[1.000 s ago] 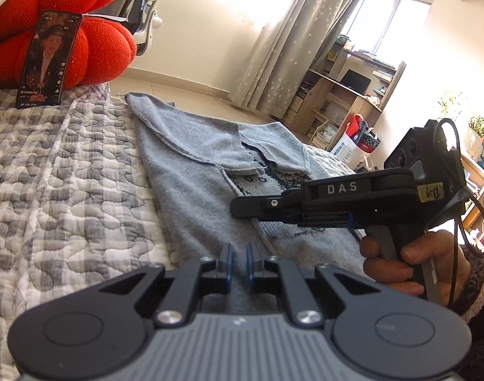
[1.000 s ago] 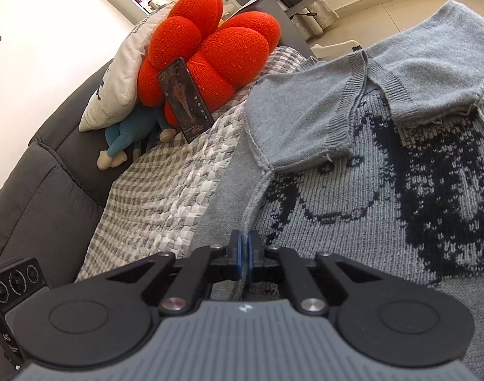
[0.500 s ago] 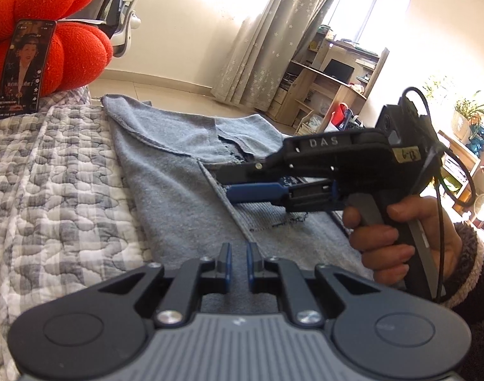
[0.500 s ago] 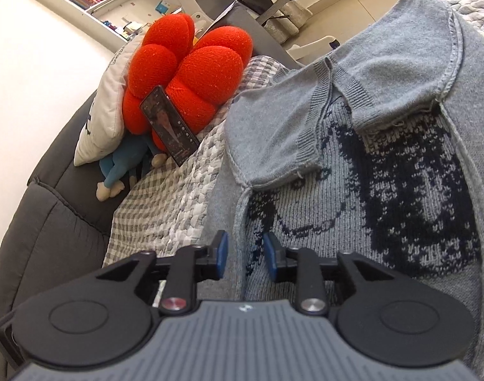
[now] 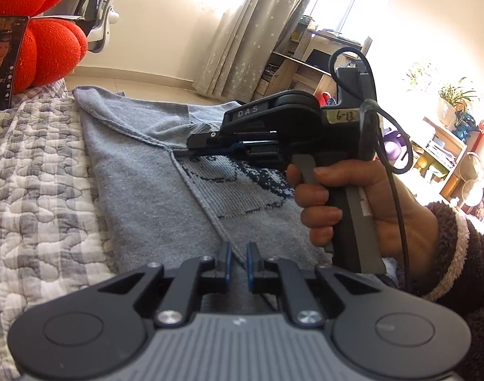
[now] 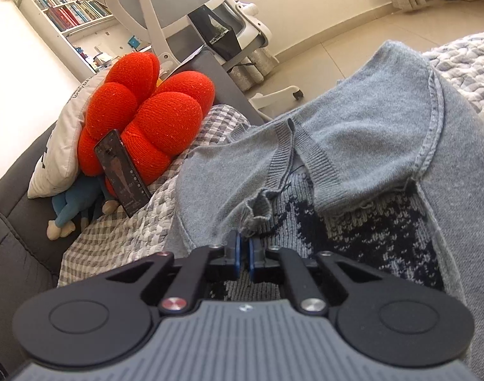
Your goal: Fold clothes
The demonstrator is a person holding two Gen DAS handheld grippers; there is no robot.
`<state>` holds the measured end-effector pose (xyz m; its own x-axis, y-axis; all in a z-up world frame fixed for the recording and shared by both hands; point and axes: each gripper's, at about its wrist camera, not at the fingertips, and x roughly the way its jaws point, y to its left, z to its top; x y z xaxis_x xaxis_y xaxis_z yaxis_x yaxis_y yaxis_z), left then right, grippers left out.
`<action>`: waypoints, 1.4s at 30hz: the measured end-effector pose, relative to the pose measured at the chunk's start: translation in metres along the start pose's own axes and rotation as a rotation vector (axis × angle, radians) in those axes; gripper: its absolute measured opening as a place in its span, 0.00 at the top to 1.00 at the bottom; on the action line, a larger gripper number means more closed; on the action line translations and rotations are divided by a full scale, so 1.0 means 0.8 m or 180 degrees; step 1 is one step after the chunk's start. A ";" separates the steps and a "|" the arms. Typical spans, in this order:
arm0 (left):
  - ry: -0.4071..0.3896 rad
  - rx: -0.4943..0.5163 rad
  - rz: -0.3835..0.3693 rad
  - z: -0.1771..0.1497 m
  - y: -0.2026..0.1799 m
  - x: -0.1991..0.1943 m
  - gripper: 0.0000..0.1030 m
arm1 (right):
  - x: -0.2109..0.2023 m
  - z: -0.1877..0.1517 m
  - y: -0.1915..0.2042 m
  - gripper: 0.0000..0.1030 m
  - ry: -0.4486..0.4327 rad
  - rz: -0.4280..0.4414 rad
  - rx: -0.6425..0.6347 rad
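The grey sweater (image 6: 385,133) lies flat on a checked quilt (image 5: 35,171), filling the centre and right of both wrist views. Its dark knitted pattern shows in the lower right of the right wrist view, and 2 ribbed cuffs (image 6: 283,155) meet above it at centre, where the sleeves are folded in over the chest.

The right gripper (image 6: 243,247) has just been closing, and its jaws are clamped on a bunched, puckered bit of the folded sleeve edge (image 6: 256,209) at lower centre. In the left wrist view the same tool reaches in from the right, held by a hand (image 5: 346,197) in a fleecy sleeve, its tip at the sleeve edge in the middle of the frame.

The left gripper (image 5: 238,263) sits at bottom centre, jaws nearly together over a raised seam (image 5: 203,203) of the sweater; whether they pinch the cloth cannot be told.

The sweater's far hem edge (image 5: 121,98) runs close to the end of the quilt, with bare floor beyond. Left of the sweater, the quilt is bare up to an orange cushion (image 6: 146,120) with a phone (image 6: 122,171) leaning on it. An office chair (image 6: 191,19) stands behind.
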<state>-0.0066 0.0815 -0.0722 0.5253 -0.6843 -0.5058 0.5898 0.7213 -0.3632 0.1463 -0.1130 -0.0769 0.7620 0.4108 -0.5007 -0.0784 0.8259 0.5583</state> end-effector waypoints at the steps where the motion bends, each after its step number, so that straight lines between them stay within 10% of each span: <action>1: -0.0001 0.0002 0.0004 0.000 0.000 0.000 0.92 | 0.001 0.000 -0.001 0.94 0.0024 -0.0041 -0.0011; 12: 0.0143 -0.0134 0.0100 0.000 -0.015 -0.018 0.92 | -0.054 0.002 0.004 0.67 0.0397 0.0064 -0.0045; 42: 0.0834 0.0007 0.0521 -0.042 -0.111 -0.084 0.92 | -0.252 -0.106 0.013 0.67 0.1345 -0.0286 -0.1676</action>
<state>-0.1151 0.0670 -0.0317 0.4376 -0.5077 -0.7422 0.5118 0.8192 -0.2586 -0.0628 -0.1547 -0.0260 0.4721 0.3590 -0.8051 -0.4105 0.8978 0.1596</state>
